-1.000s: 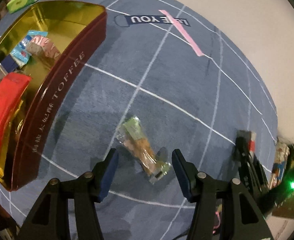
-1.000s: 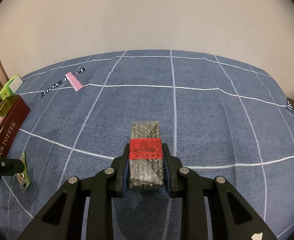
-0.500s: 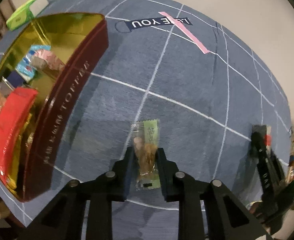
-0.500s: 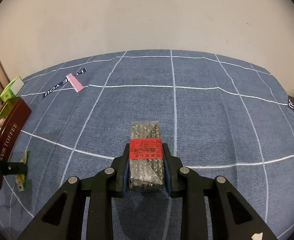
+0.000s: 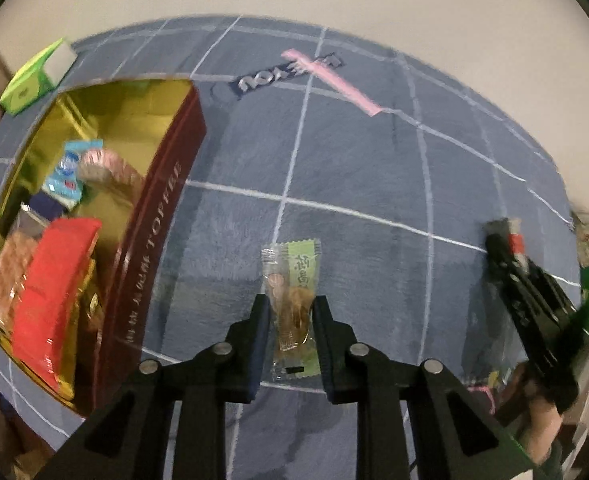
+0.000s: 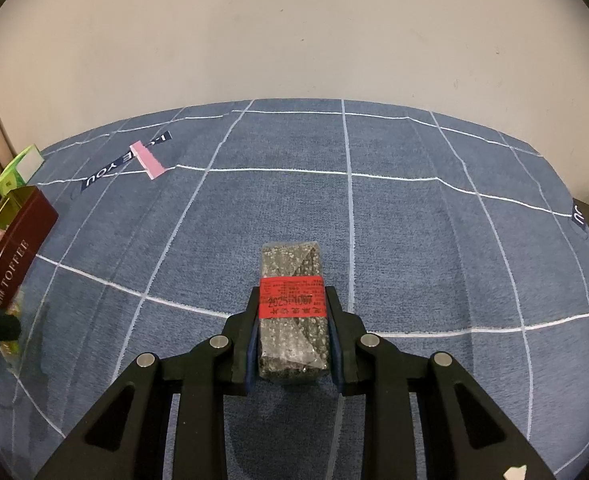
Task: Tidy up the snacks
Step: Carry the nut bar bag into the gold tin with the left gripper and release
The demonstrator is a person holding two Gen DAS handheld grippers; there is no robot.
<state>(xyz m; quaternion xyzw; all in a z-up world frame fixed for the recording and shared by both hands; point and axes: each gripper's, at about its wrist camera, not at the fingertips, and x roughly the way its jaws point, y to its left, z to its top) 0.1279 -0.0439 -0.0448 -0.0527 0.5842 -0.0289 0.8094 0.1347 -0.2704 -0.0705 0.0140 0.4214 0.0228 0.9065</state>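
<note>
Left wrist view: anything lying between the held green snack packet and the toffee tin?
Nothing: only bare blue cloth separates the snack packet in the left gripper from the toffee tin.

The toffee tin (image 5: 150,240) is sitting on the gridded cloth (image 5: 374,184) at the left, with several wrapped snacks (image 5: 50,284) lying in it and a small carton (image 5: 34,78) lying just behind it. A flat strip (image 5: 334,82) is lying farther back, across a printed label. The right gripper (image 5: 506,248) is hanging well to the right of the tin.
</note>
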